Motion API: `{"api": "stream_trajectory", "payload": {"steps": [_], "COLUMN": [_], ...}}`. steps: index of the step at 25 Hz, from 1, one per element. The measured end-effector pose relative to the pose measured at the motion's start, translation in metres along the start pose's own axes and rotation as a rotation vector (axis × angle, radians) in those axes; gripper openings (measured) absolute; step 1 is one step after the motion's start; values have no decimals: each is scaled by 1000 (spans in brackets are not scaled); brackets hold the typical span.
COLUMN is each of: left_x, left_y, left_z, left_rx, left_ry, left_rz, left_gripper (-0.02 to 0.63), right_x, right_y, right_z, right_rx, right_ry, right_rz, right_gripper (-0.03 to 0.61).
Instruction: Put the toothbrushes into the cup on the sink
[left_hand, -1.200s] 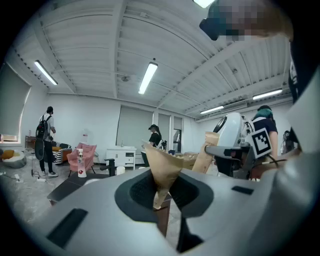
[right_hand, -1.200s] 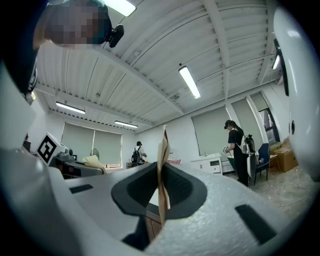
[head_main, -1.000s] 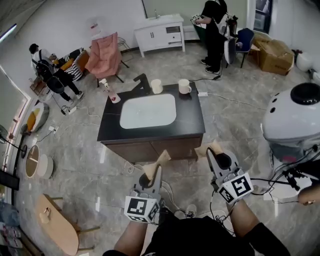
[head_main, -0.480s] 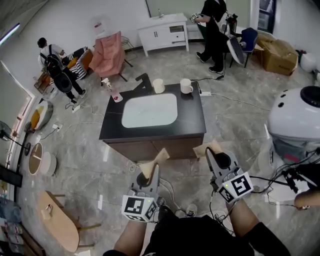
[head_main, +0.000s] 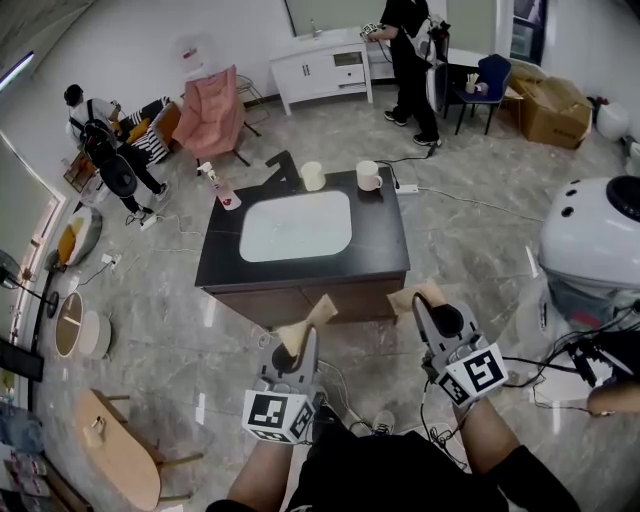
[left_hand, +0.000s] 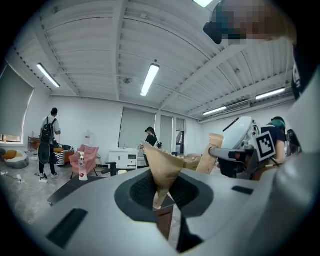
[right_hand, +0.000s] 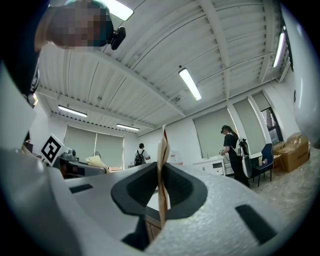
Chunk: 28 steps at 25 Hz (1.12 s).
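Note:
A dark sink cabinet (head_main: 383, 245) with a white basin (head_main: 296, 226) stands ahead of me on the marble floor. Two pale cups (head_main: 312, 175) (head_main: 368, 175) sit on its far edge beside a black faucet (head_main: 283, 165). No toothbrush shows in any view. My left gripper (head_main: 310, 322) (left_hand: 162, 172) and right gripper (head_main: 415, 297) (right_hand: 162, 170) are held low, short of the cabinet's near side. Each one's tan padded jaws are closed together with nothing between them.
A pink soap bottle (head_main: 222, 190) stands at the counter's far left corner. A large white rounded machine (head_main: 595, 240) and floor cables (head_main: 540, 365) are at my right. A wooden table (head_main: 115, 450) is at the lower left. A pink chair (head_main: 210, 110), white cabinet (head_main: 320, 65) and people are at the back.
Both grippers hold the same place and stay closed. The person in black at the back has stepped left towards the white cabinet; the view has swayed slightly.

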<state>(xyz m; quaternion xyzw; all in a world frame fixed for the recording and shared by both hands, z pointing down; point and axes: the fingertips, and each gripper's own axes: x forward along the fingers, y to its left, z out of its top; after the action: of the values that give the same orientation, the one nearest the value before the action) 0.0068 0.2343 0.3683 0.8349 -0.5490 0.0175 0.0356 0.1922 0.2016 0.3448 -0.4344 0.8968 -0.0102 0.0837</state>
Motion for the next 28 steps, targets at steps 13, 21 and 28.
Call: {"api": "stream_trajectory", "payload": {"steps": [13, 21, 28], "left_x": [37, 70, 86], "left_y": [105, 192, 253], "left_z": [-6, 10, 13], "left_rx": [-18, -22, -14], "left_ry": [-6, 25, 8], "left_rz": [-63, -120, -177], "left_gripper": [48, 48, 48], "right_x": [91, 174, 232], "right_y": [15, 31, 52], "right_z": [-24, -34, -41], "right_rx": [-25, -19, -38], "right_ry": [21, 19, 20], "right_rz": [-88, -161, -198], "right_gripper": [41, 41, 41]}}
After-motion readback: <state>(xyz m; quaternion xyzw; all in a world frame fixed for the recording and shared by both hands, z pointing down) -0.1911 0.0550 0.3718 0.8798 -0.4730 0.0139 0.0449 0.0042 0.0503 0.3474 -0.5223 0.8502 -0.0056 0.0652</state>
